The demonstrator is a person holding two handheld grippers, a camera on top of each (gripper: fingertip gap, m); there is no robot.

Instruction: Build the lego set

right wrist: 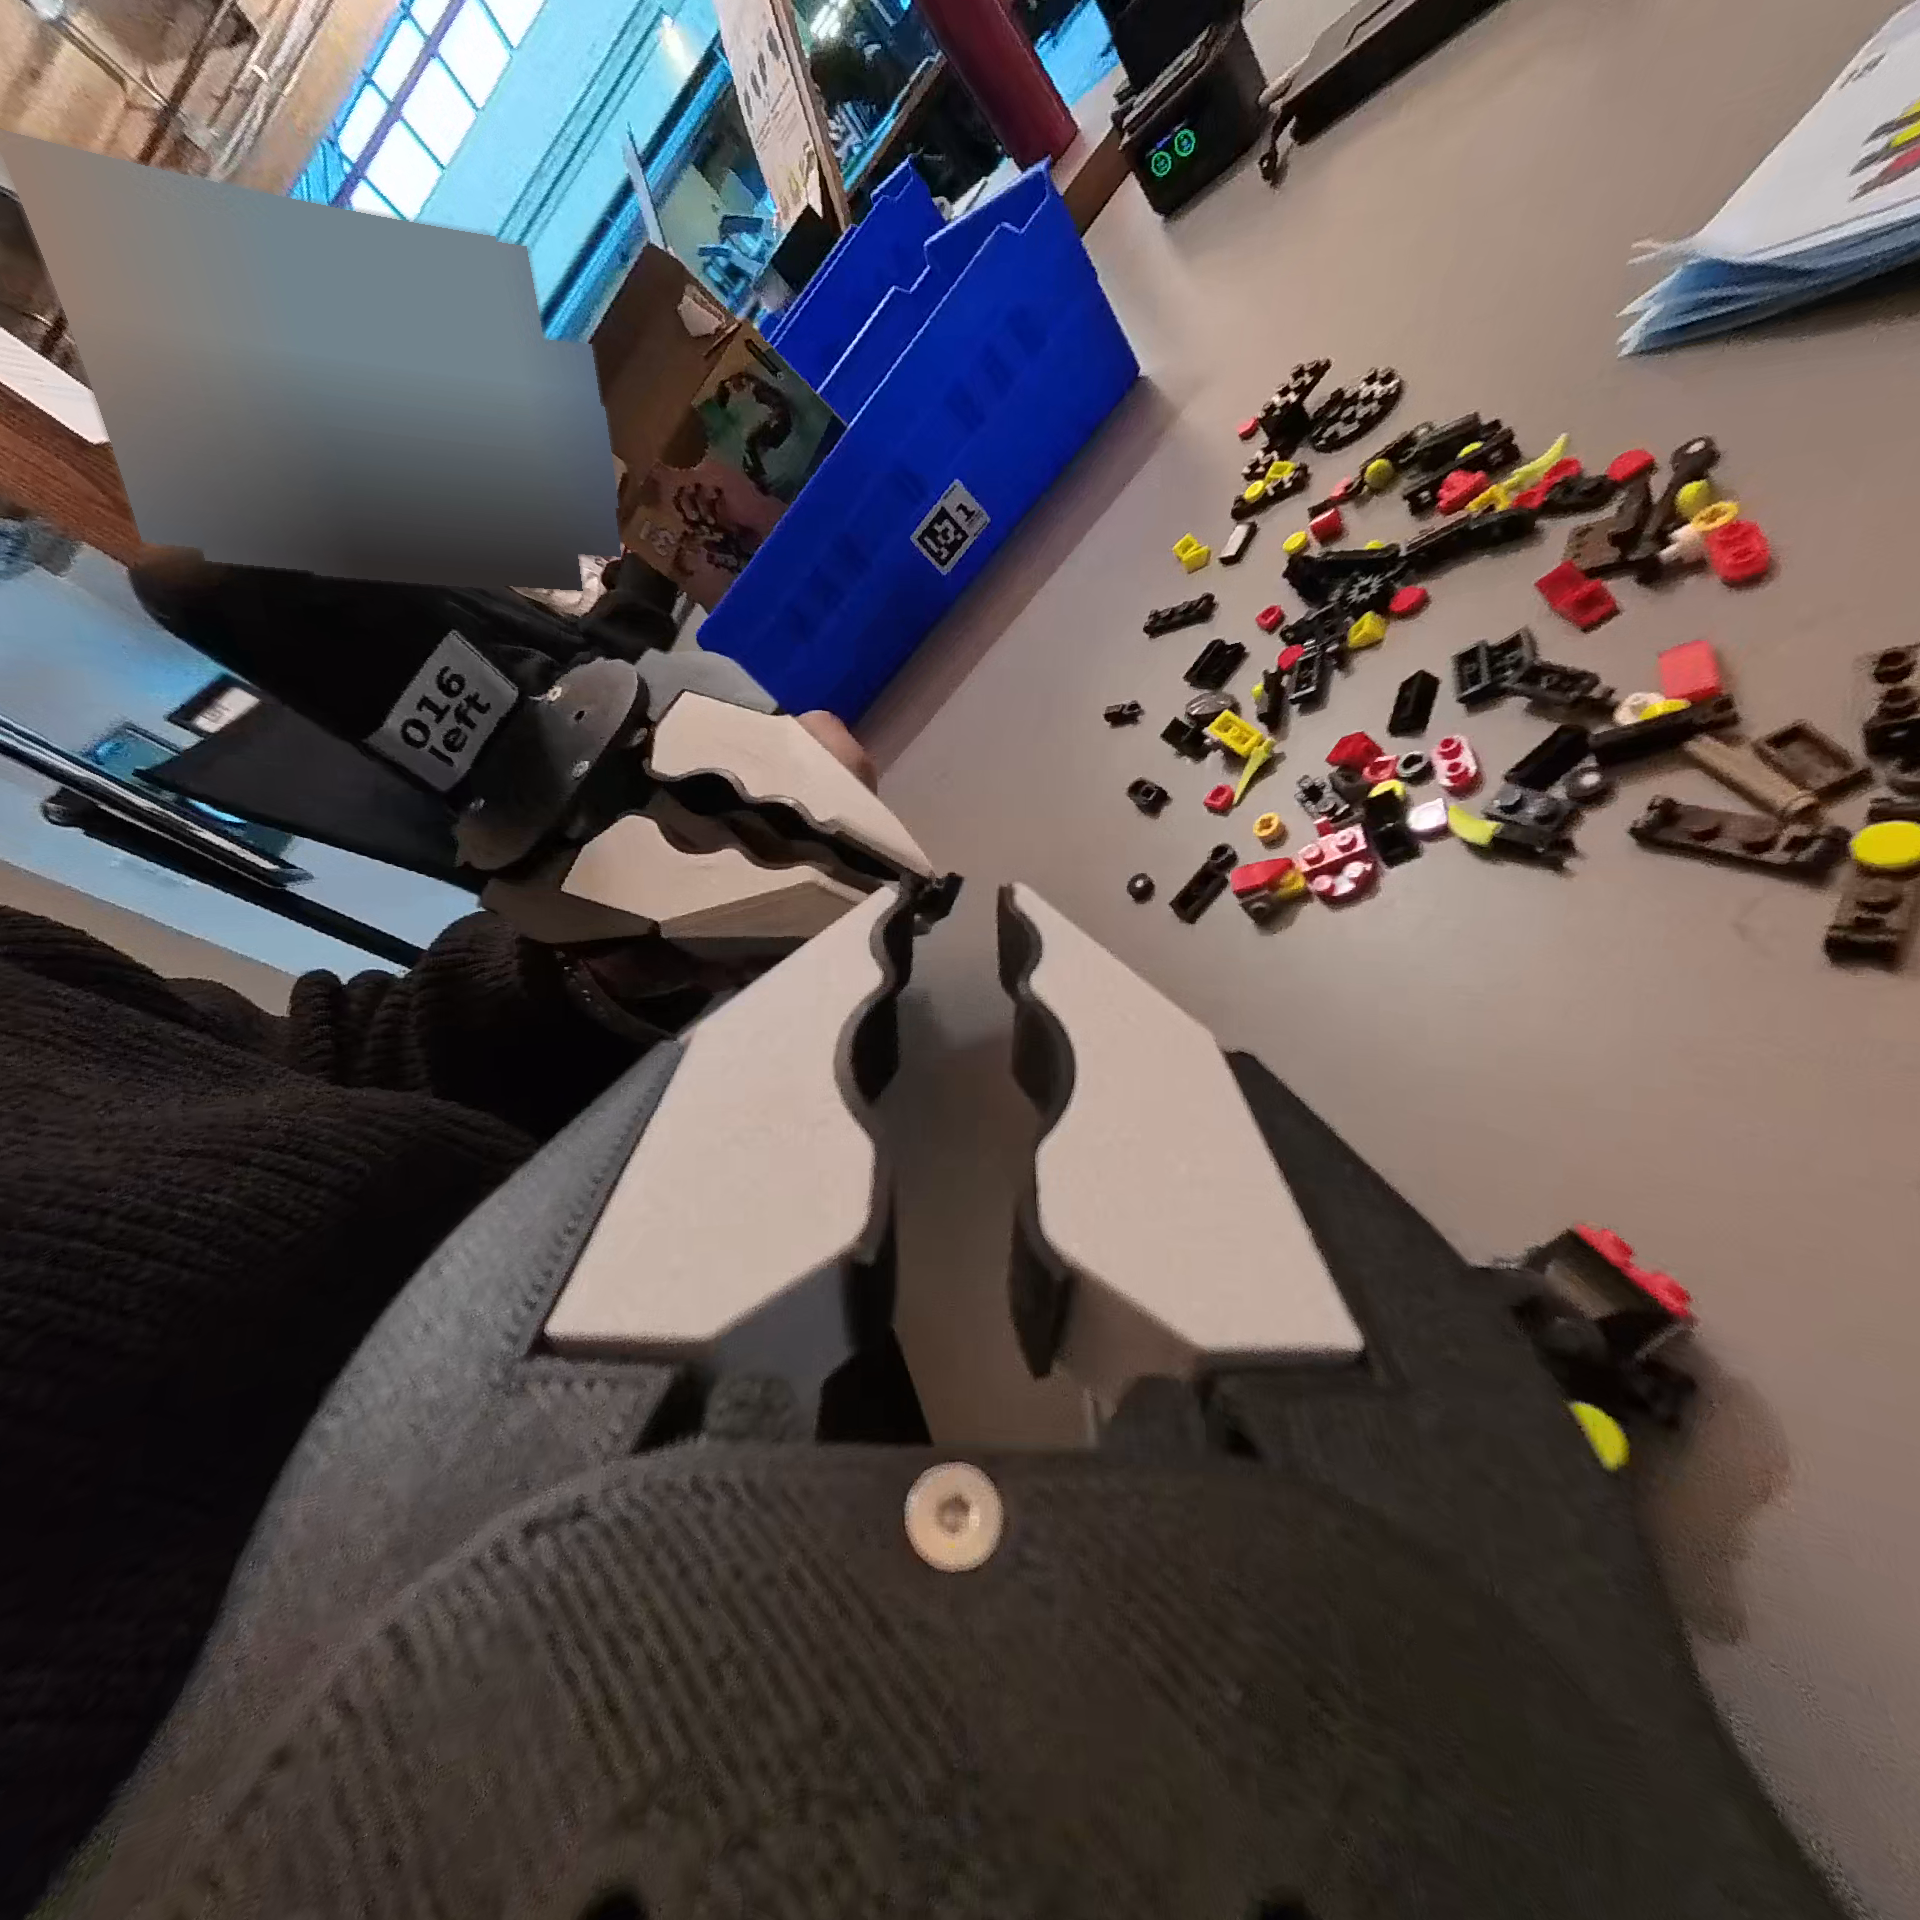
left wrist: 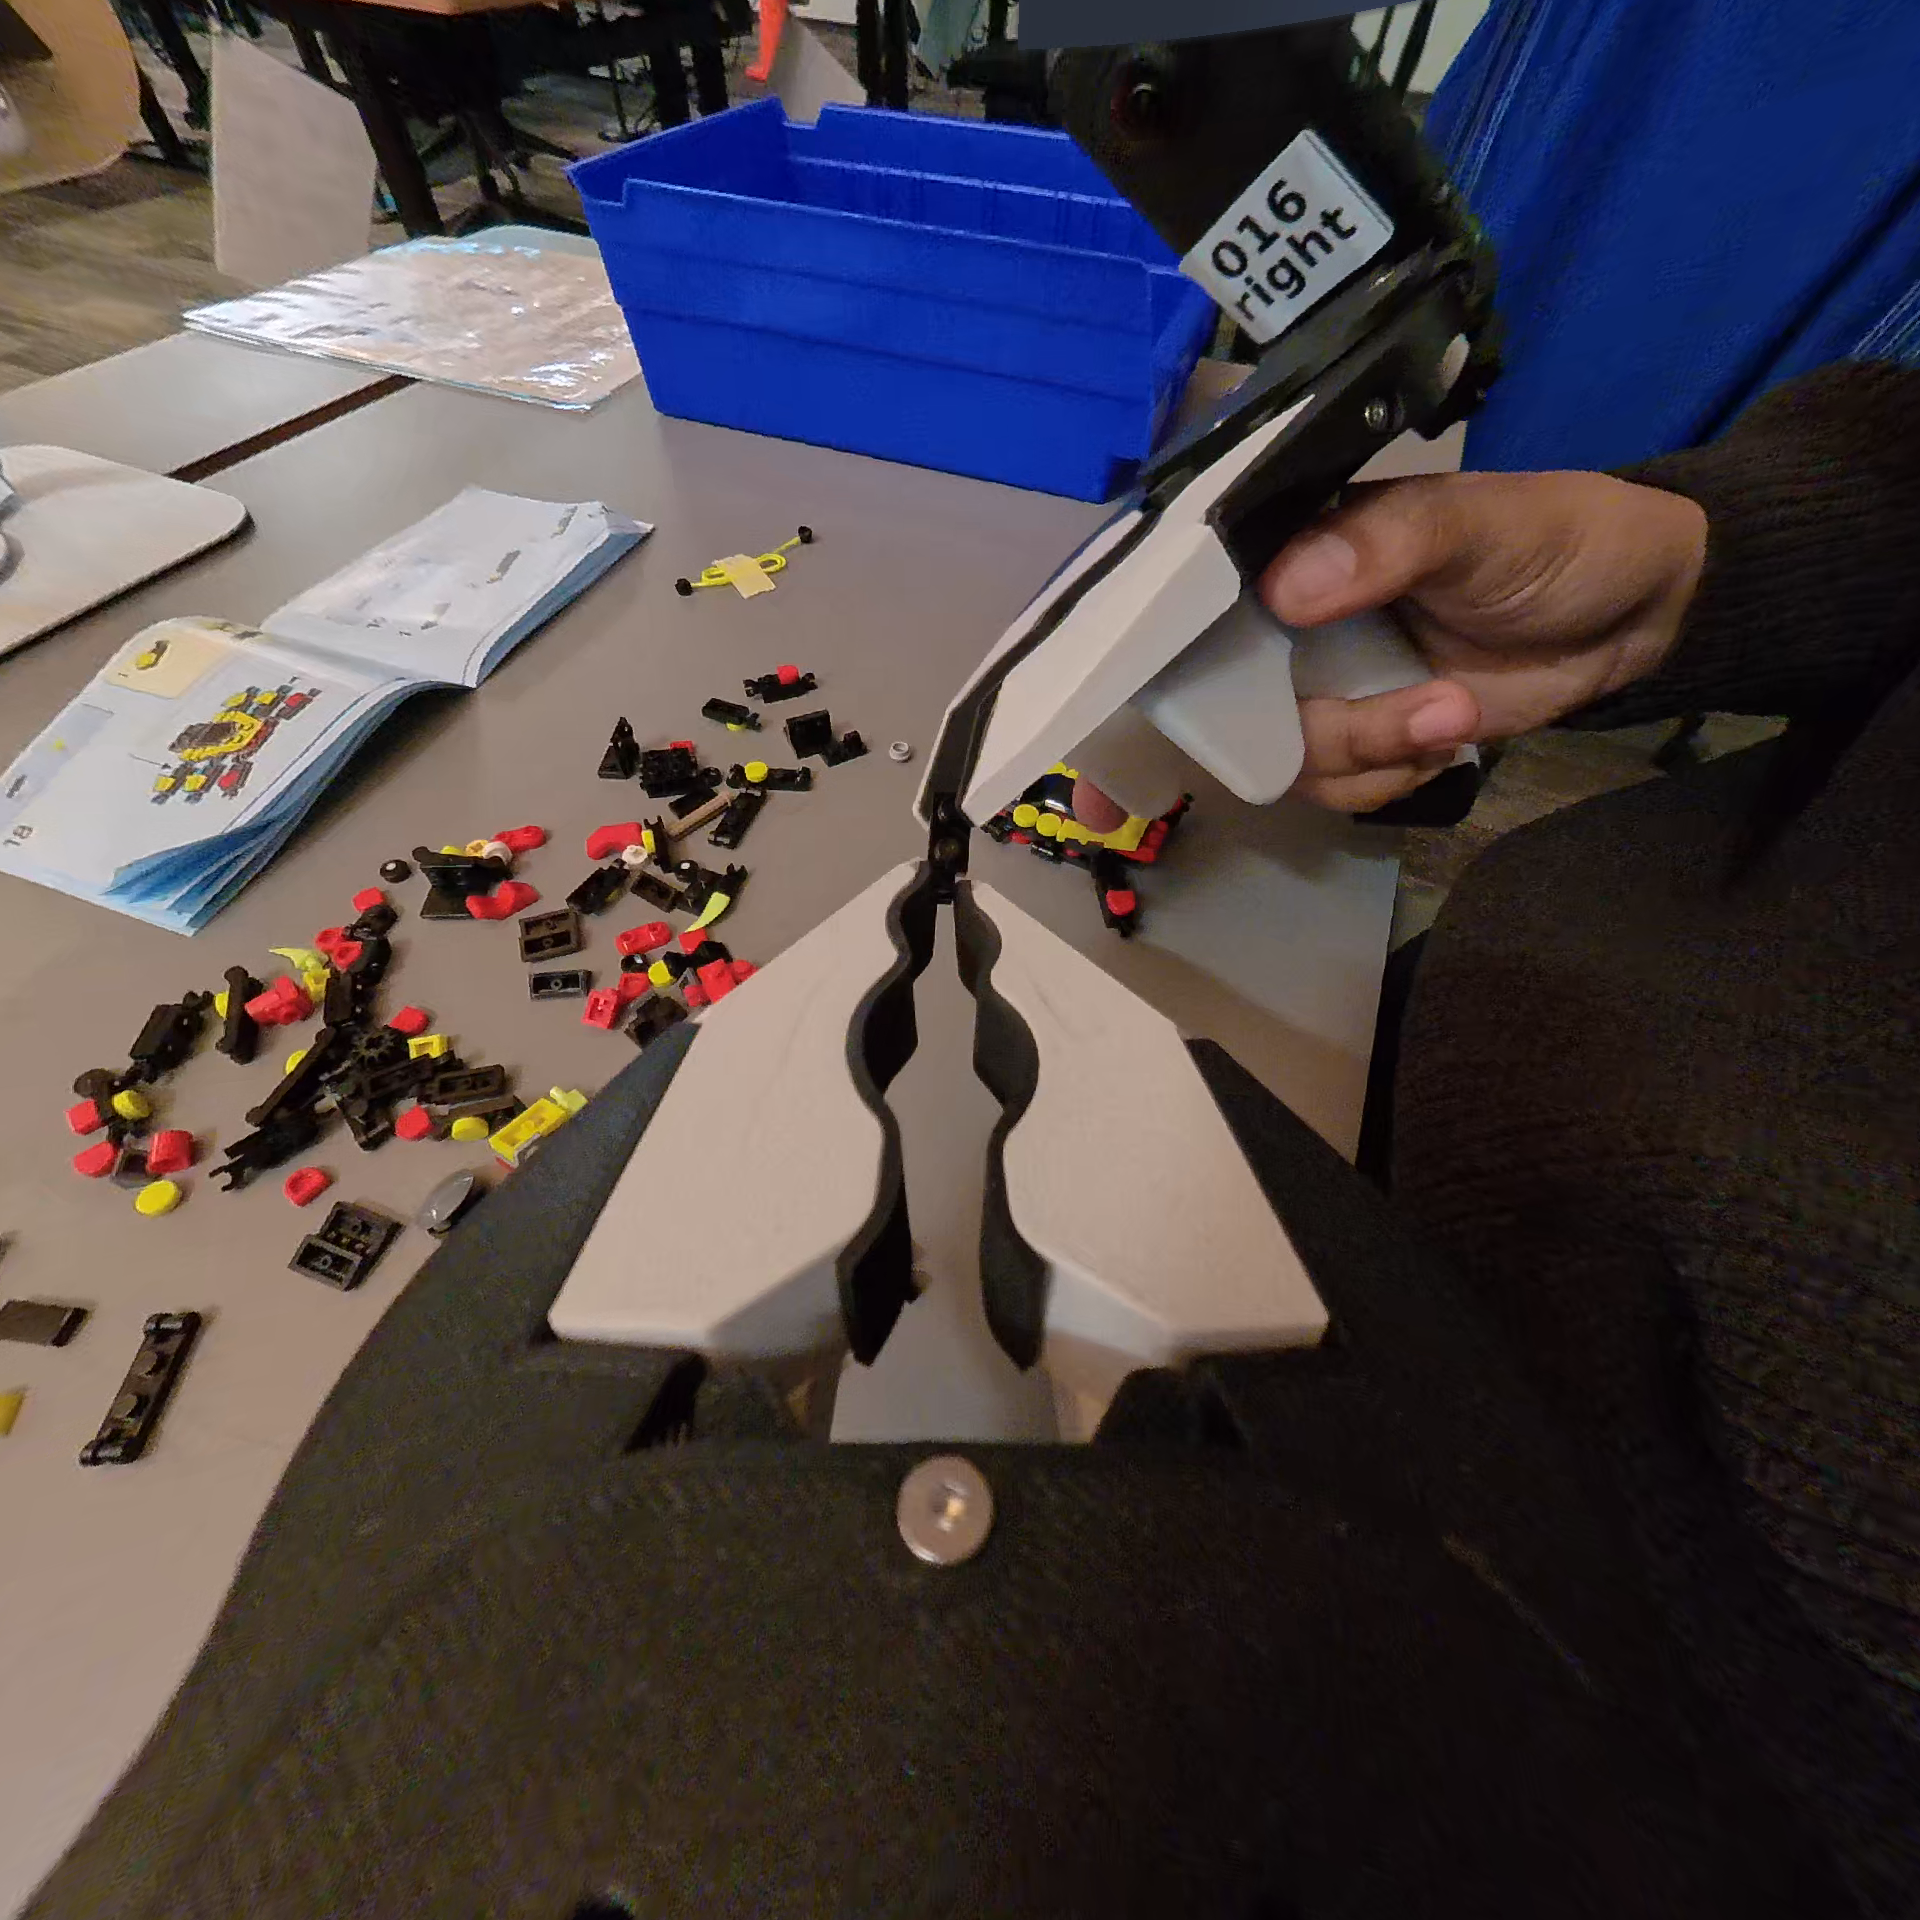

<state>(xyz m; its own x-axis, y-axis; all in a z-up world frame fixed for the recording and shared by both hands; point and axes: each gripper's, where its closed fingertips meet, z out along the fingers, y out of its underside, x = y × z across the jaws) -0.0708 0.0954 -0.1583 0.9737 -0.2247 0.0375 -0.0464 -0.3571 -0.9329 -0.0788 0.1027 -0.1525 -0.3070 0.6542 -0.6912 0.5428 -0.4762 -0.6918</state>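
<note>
Pinches a small black plastic brick piece in the shut tips of the left gripper. Meets it with the right gripper, fingers parted, clamping nothing. Beyond: a half-built black, red and yellow brick model, scattered loose bricks, a blue plastic bin.

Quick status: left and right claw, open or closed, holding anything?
Left claw: closed on a small black piece at its tips.
Right claw: open, holding nothing; that piece sits by one fingertip.

Blue bin, open booklet, scattered small bricks
</note>
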